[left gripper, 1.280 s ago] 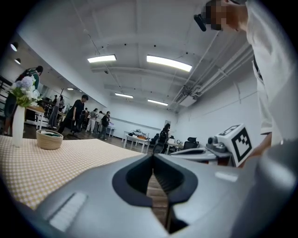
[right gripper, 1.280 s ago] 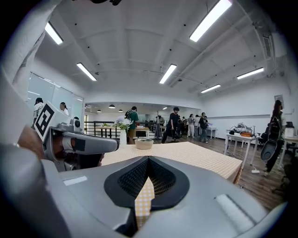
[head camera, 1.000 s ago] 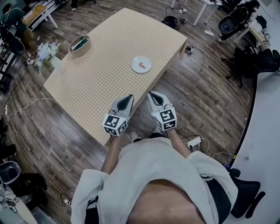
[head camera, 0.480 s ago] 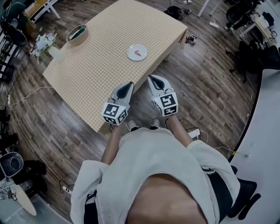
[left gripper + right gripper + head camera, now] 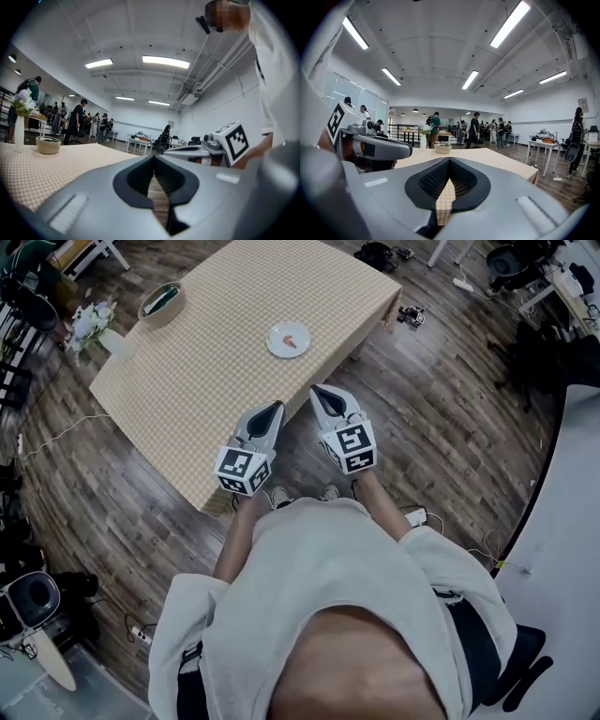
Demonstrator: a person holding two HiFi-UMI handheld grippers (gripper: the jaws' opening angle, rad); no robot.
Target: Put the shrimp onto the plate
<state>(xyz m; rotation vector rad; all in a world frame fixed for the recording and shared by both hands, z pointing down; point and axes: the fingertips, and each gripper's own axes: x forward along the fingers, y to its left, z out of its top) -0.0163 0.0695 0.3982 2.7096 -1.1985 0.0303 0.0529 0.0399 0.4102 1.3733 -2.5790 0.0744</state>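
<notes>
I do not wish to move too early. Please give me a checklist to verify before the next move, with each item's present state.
1. Jaws of the left gripper together, nothing between: ok.
2. Jaws of the right gripper together, nothing between: ok.
3. The small orange-red shrimp lies on the round white plate: ok.
4. The plate rests fully on the table with beige checked cloth: ok.
5. Both grippers near the plate: not ok, both held short of it.
6. The cloth between grippers and plate is bare: ok.
</notes>
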